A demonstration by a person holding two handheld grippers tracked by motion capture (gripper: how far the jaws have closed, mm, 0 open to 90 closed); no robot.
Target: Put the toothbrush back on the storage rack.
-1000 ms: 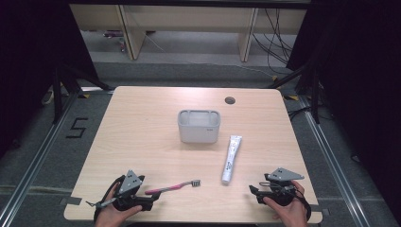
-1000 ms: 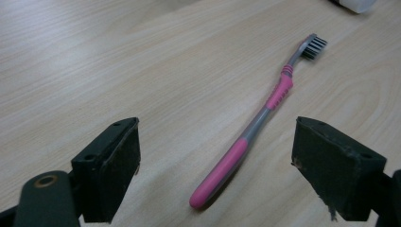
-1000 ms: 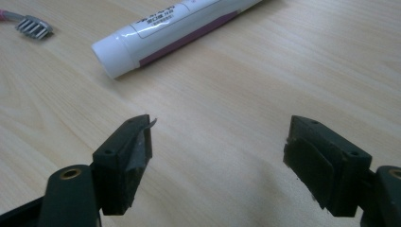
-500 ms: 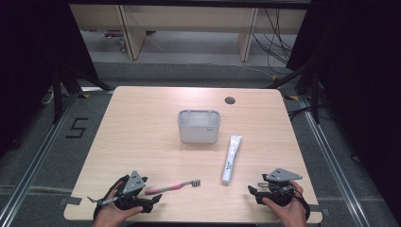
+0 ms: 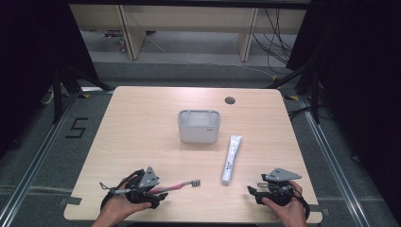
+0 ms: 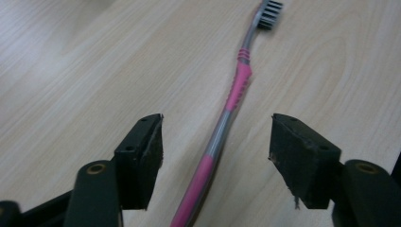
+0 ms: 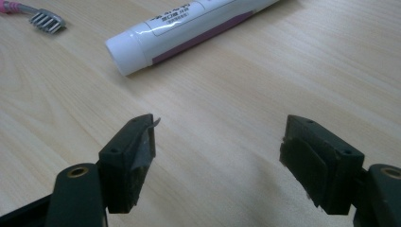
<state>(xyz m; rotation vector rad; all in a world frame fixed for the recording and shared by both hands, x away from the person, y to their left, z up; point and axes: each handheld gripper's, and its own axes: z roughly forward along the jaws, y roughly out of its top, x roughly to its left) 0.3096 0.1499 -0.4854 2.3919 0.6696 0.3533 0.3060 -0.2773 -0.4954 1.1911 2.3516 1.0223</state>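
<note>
A pink and grey toothbrush lies flat on the wooden table. Its handle is pink at the thick end, grey in the middle, and pink again near the neck. The small head has dark bristles and sits far out past the fingertips. In the left gripper view, the handle runs up between the two black jaws of the left gripper. The jaws are spread wide, one on each side of the handle, and neither one touches it. The bottom end of the handle is cut off by the edge of the picture.

The right gripper is spread wide too, with only bare table between its jaws. A white toothpaste tube lies out ahead of the fingers, toward the left jaw's side, well apart from them. Its cap end points toward the gripper. It has a purple stripe and small print that is too tiny to read. Its far end is cut off at the top of the picture.

In the high view, a grey box stands in the middle of the table, far ahead of both grippers. I cannot tell what is inside it.
</note>
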